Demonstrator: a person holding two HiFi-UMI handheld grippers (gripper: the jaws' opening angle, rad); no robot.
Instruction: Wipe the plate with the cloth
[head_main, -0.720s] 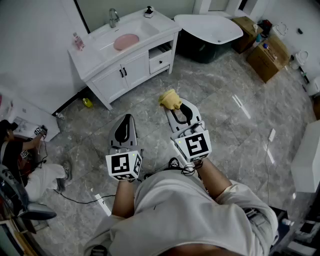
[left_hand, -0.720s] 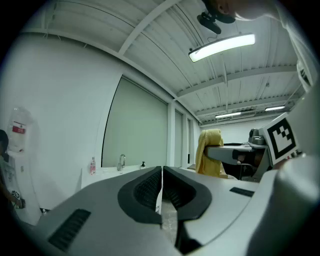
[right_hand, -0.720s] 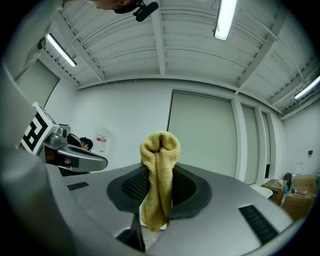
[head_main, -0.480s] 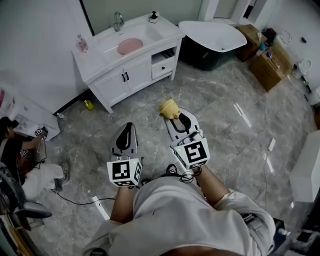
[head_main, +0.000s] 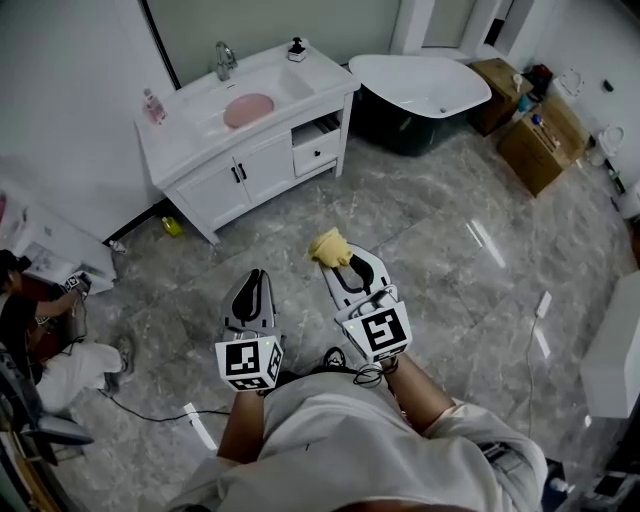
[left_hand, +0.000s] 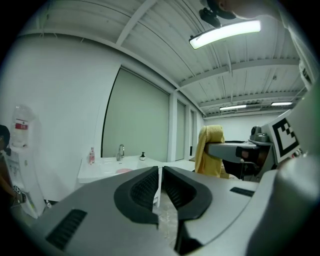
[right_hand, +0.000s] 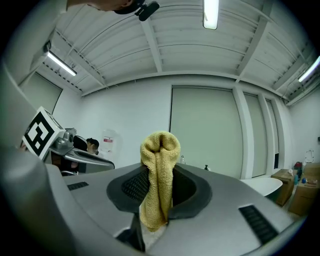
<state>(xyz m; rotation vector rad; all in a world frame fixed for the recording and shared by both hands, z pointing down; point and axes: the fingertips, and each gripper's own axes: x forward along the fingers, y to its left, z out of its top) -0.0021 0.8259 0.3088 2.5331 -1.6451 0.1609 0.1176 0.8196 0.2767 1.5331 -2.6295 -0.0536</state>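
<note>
A pink plate (head_main: 248, 109) lies in the basin of the white vanity (head_main: 190, 150) at the back left of the head view, well away from both grippers; it shows small and far in the left gripper view as the plate (left_hand: 122, 170). My right gripper (head_main: 335, 257) is shut on a folded yellow cloth (head_main: 328, 247), which stands up between the pads as the cloth (right_hand: 159, 175). My left gripper (head_main: 256, 276) is held beside it over the floor, jaws closed with nothing between them (left_hand: 160, 187). The cloth (left_hand: 210, 155) also hangs at right in that view.
A tap (head_main: 226, 58), a pink bottle (head_main: 153, 104) and a dark soap dispenser (head_main: 297, 45) stand on the vanity top. A white bathtub (head_main: 425, 85) is behind at right, cardboard boxes (head_main: 540, 125) farther right. A person (head_main: 40, 330) crouches at left. Grey marble floor (head_main: 440, 250) lies between.
Both grippers have drawn slightly nearer to my body in the head view, the vanity sits a little farther off. The cloth stays held in the right gripper.
</note>
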